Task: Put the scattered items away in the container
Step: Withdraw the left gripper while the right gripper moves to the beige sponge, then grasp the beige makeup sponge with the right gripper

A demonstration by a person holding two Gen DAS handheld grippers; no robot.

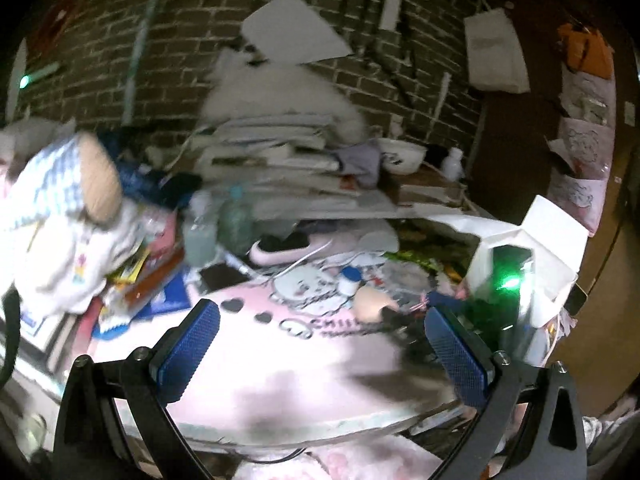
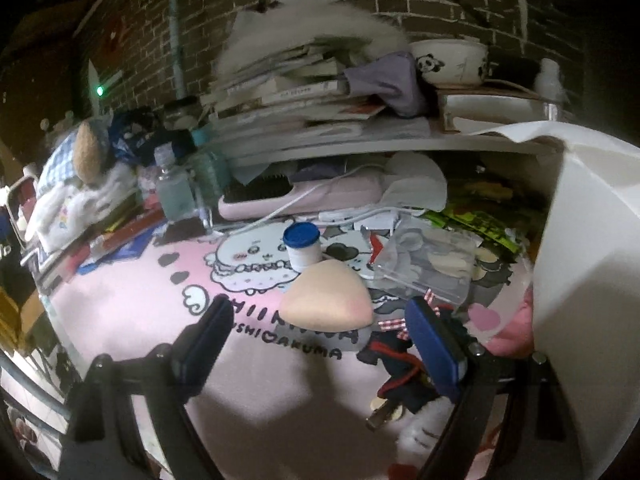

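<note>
White paper bag stands open at the pink mat's right edge.

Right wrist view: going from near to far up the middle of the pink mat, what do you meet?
Beige sponge pad → small white jar with blue lid → pink hairbrush → stack of books on the white shelf.

Dim room, light pooling on the pink mat; the brick wall behind it stays dark. Motion smear, likely worst left of the mat; fisheye corners black, shadows soft.
</note>
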